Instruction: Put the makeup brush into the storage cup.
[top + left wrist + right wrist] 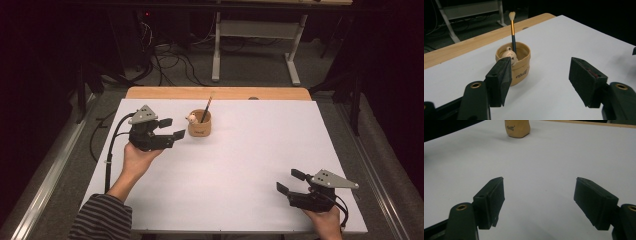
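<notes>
Left gripper [172, 128] held just beside a tan cup [199, 124] toward the far left of the white bench [240, 165], fingers [499, 80] spread wide, gripping nothing. Inside the cup, a brush [513, 32] standing bristles up and a small pale figure [509, 55], possibly a bear. Right gripper [291, 181] well apart at the near right corner, fingers [492, 201] wide too, empty.
</notes>
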A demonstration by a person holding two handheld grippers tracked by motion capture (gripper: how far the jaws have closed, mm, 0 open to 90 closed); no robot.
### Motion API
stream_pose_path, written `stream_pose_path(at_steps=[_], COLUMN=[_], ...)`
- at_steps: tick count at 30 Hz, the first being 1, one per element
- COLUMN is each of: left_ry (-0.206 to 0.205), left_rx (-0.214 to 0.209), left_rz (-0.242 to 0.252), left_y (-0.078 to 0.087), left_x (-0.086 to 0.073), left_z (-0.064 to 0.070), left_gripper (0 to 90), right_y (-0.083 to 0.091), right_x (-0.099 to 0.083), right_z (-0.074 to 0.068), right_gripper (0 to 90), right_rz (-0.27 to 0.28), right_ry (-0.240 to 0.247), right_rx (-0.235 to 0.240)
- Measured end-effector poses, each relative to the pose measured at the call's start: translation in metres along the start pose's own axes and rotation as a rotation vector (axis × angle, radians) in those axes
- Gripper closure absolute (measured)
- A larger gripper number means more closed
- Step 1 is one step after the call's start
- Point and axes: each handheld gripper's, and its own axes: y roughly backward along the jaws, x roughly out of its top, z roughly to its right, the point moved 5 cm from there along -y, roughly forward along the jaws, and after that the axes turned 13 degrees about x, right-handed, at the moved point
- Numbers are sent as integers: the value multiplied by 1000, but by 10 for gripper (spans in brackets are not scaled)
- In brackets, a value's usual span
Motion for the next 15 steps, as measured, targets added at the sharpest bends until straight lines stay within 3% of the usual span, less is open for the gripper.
stream_pose_path(at_steps=[4, 15], left_ry=[-23, -7], left_rx=[16, 2], left_rz=[3, 16], left_y=[5, 17], left_x=[0, -5], left_z=[0, -1], left_gripper=[349, 349], right_y=[0, 0], right_x=[0, 0], right_z=[0, 0], right_gripper=[260, 260], right_rz=[0, 0], right_ry=[-2, 2], right_rx=[-1, -1])
